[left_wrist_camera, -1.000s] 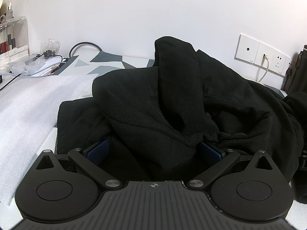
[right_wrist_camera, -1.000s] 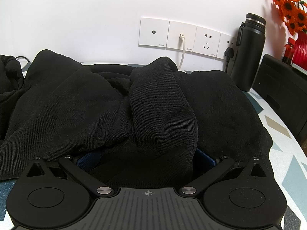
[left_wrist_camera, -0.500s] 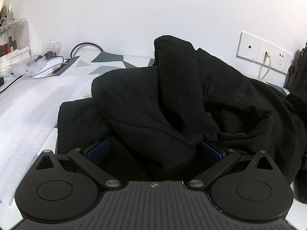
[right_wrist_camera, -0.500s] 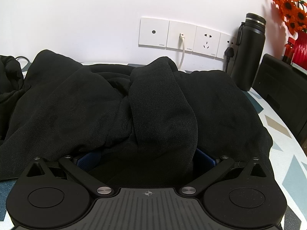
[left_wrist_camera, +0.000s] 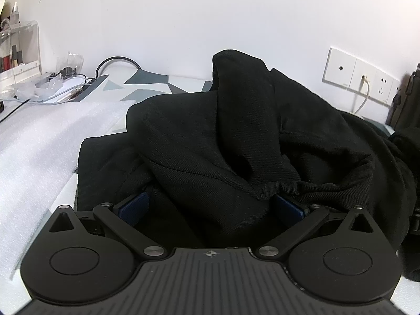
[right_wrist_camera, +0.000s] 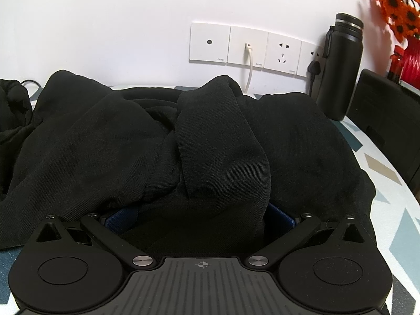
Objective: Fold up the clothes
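Note:
A black garment lies heaped on the patterned table, and a fold of it rises in a peak ahead of the left gripper. That gripper's blue pads stand wide apart, and the cloth drapes over and between them, hiding the fingertips. In the right wrist view the same garment fills the middle. A thick fold hangs over the right gripper, whose blue pads are also spread wide. Neither gripper visibly pinches the cloth.
White foam sheet covers the table at left, with a clear box, cables and plastic bags behind it. Wall sockets with a white cable sit behind the garment. A black flask, black box and orange flowers stand at right.
Almost nothing differs: the left wrist view has shifted very slightly, while the garment and both grippers keep the same pose.

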{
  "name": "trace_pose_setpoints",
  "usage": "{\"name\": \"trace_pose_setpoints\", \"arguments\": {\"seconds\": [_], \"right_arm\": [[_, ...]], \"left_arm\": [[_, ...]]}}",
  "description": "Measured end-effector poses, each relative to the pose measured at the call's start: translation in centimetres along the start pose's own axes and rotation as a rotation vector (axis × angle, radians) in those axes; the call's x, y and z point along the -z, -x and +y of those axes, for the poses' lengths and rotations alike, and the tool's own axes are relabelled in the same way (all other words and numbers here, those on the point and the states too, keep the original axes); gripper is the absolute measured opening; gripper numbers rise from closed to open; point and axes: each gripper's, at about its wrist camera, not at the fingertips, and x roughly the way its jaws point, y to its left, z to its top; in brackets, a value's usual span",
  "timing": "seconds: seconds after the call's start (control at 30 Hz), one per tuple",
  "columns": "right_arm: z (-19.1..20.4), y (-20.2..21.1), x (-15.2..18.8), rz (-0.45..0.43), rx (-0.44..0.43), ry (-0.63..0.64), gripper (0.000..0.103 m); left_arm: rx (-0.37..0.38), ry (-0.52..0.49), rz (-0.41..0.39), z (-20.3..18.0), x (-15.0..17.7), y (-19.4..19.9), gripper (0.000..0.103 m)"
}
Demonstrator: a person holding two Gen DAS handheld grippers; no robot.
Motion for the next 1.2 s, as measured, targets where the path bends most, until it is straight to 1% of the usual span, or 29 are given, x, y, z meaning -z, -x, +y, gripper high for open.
{"name": "trace_pose_setpoints", "arguments": {"seconds": [0.13,0.27,0.5,0.53,0.63,0.73,0.83,0.93,1.03,1.07,1.13,1.2], "right_arm": [[0.0,0.0,0.0,0.0,-0.001,-0.002,0.102],[0.1,0.0,0.0,0.001,0.001,0.0,0.102],[0.2,-0.1,-0.1,0.004,0.004,0.003,0.102],[0.2,-0.1,-0.1,0.005,0.004,0.007,0.102],[0.2,0.1,-0.2,0.021,-0.003,0.028,0.102],[-0.4,0.6,0.0,0.027,-0.033,0.029,0.102],[-1.5,1.3,0.2,0.019,-0.063,-0.006,0.102],[-3.5,2.4,0.5,0.007,-0.135,-0.08,0.102],[-5.3,4.1,0.4,-0.007,-0.187,-0.128,0.102],[-5.8,5.0,0.1,-0.018,-0.202,-0.139,0.102],[-6.8,7.0,-0.5,-0.059,-0.212,-0.159,0.102],[-7.6,9.2,-1.7,-0.112,-0.216,-0.171,0.102]], "left_arm": [[0.016,0.018,-0.007,0.4,0.1,0.0,0.103],[-0.026,-0.024,0.004,-0.6,0.1,-0.4,0.103],[-0.005,-0.011,0.011,-0.3,0.2,-0.4,0.103],[-0.002,-0.018,0.026,-0.4,0.1,-0.3,0.103],[0.002,-0.07,0.102,-0.7,-0.8,-0.6,0.103],[0.027,-0.068,0.117,-0.5,-0.9,-0.5,0.103],[0.05,-0.081,0.087,-0.1,-0.5,0.0,0.103],[0.064,-0.167,0.034,-0.4,-0.1,0.7,0.103],[0.107,-0.208,0.014,-0.7,0.0,1.7,0.103],[0.12,-0.218,0.01,-0.8,-0.2,2.2,0.103],[0.148,-0.242,-0.027,-1.3,-0.8,3.8,0.103],[0.167,-0.257,-0.075,-1.6,-2.1,5.9,0.103]]}}
